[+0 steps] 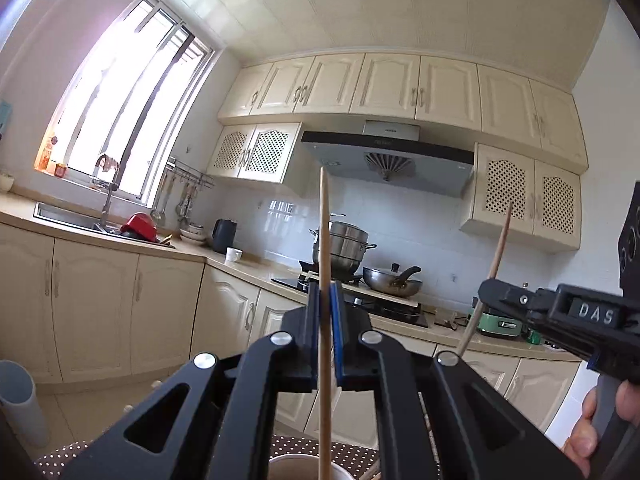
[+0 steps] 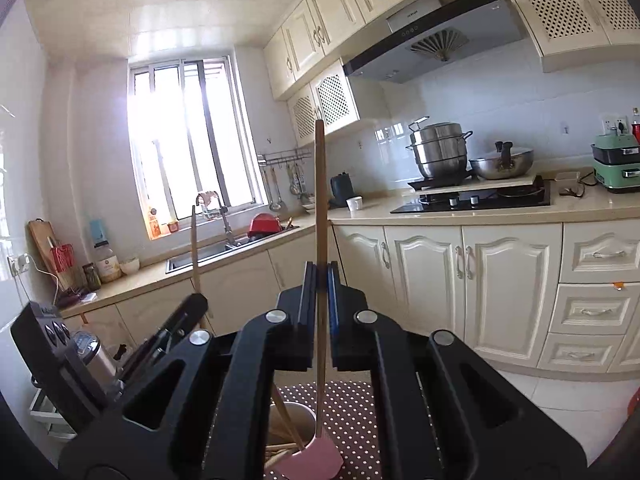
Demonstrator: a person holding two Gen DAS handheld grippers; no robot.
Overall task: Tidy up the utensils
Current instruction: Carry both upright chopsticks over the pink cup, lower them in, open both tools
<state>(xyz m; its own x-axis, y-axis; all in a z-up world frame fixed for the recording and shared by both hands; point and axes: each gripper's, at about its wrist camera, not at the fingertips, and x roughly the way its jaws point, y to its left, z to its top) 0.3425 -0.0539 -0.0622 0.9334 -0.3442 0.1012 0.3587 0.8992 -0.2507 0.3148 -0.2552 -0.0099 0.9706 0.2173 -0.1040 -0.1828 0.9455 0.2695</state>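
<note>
Each gripper had its own utensil here. The pink spatula [image 2: 310, 458] hung upright in the right gripper [image 2: 320, 276], fingers clamped tight on its wooden handle about midway up, so the pink blade sat low, right beside the rim of the holder cup [image 2: 298, 420]. That cup already had a few wooden sticks leaning in it, which is probably why the spatula was held vertical: my guess is it was meant to go straight down in with the rest, head first.

The left gripper [image 1: 325, 294] had a plain wooden stick [image 1: 324, 240], likely a chopstick or skewer, can't tell which, pinched the same way between its blue pads [image 1: 338, 320], fingers together on it, stick standing nearly straight up. Its lower end ran down over the cup's rim at the bottom of the left view.

Both sat above the polka-dot cloth [image 2: 356, 412] the cup stood on. A hand [image 1: 596, 420] wrapped the right gripper's grip. Behind it all was the kitchen: stove [image 2: 472, 200], sink [image 2: 208, 254], window.
</note>
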